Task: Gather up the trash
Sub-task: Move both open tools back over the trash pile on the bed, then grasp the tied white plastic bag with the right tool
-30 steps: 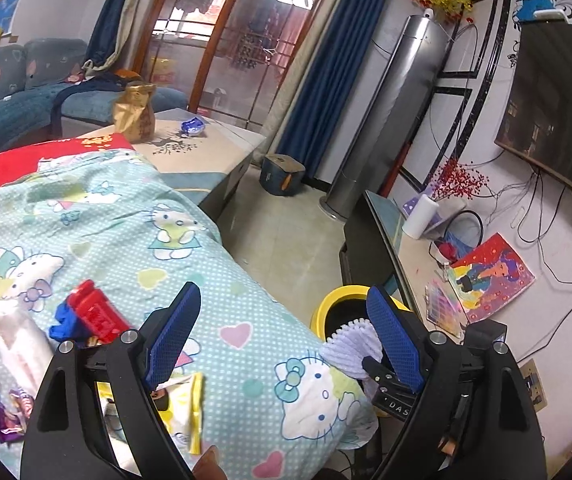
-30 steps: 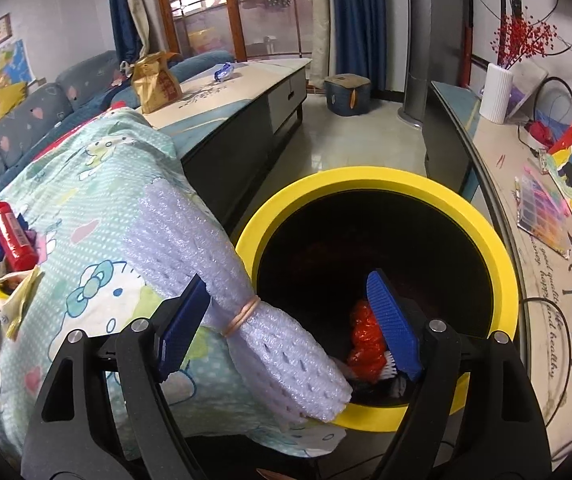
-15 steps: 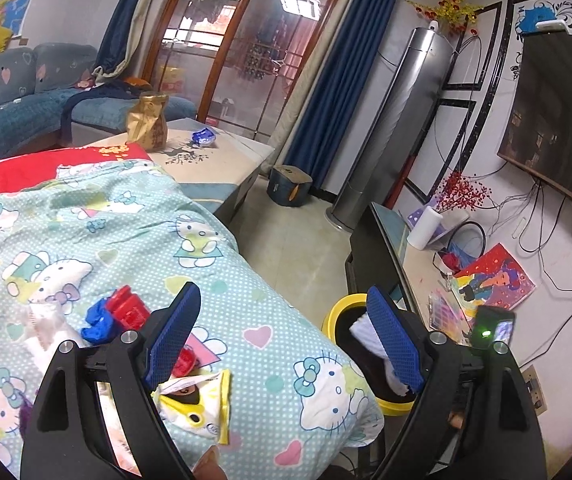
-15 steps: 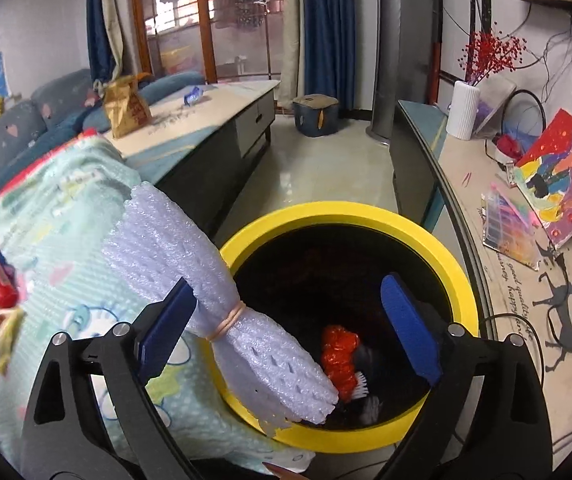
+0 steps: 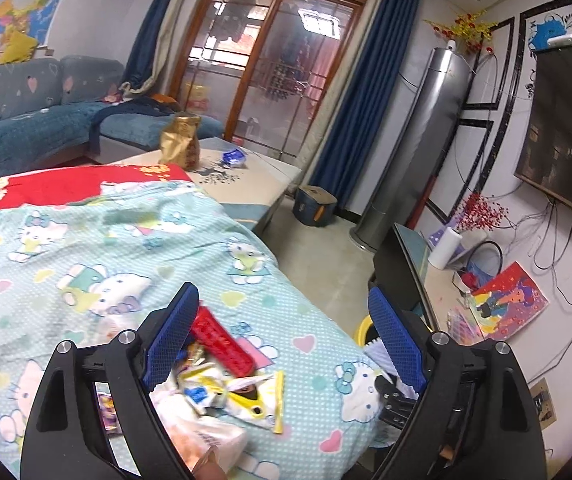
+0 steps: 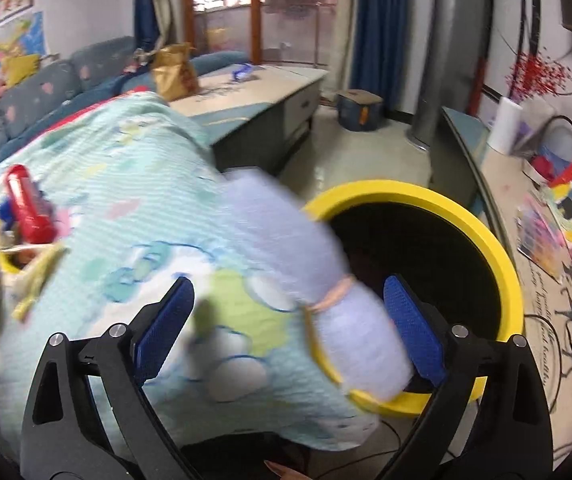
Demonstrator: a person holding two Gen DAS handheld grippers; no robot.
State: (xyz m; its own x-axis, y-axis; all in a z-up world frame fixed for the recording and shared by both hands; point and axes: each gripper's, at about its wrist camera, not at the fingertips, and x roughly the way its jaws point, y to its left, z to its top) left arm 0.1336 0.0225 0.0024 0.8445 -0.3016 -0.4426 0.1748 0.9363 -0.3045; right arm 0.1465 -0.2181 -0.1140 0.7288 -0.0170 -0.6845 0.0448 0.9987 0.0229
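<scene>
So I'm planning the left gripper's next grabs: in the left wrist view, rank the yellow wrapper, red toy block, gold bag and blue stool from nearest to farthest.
1. Yellow wrapper, just ahead, on the blanket.
2. Red toy block, slightly beyond, by the left finger.
3. Gold bag, far left, on the coffee table.
4. Blue stool, farthest, on the floor by the curtain.

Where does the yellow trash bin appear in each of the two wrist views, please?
Left wrist view: only a small piece of the yellow trash bin shows, low and right of centre, beside the right finger of the left hand-held gripper.
Right wrist view: the yellow trash bin fills the lower right, with a white foam roll lying over its rim.
Shared landmark: the gold bag on the low table.
</scene>
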